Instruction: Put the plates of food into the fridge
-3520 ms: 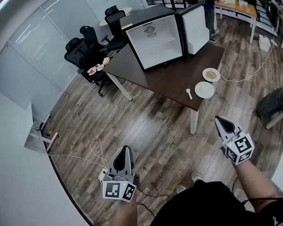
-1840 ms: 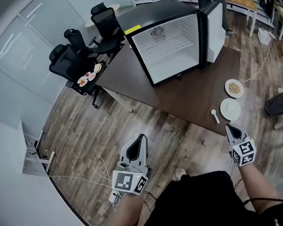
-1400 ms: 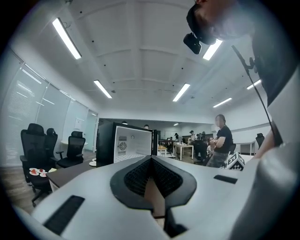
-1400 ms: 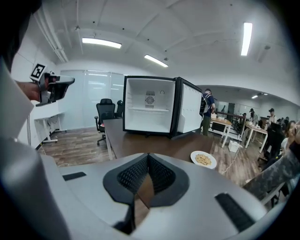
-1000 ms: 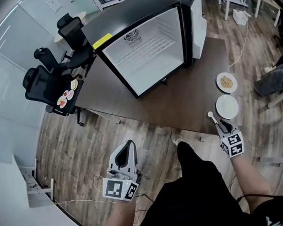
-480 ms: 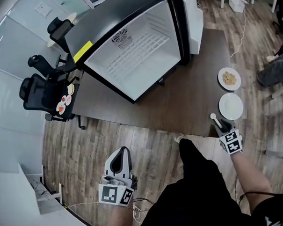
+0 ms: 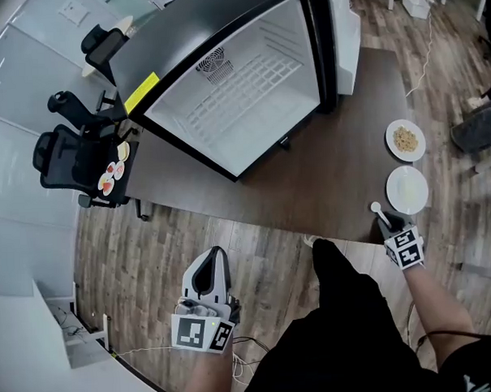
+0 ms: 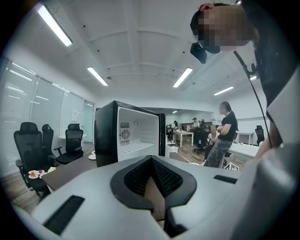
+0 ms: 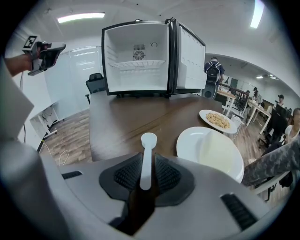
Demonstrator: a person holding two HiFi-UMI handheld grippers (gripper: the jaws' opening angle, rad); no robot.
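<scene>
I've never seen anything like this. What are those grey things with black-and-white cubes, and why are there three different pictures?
No robot here: a person holds a gripper in each hand, and the cubes are part of them. One camera on the head looks down; one rides on each gripper, looking along its jaws. The left gripper is shut and empty, over the floor. The right gripper is at the edge of the brown table; its open jaws have just been closing round a white spoon lying there. Nearby are a white plate, a plate of food and an open, empty fridge.
</scene>
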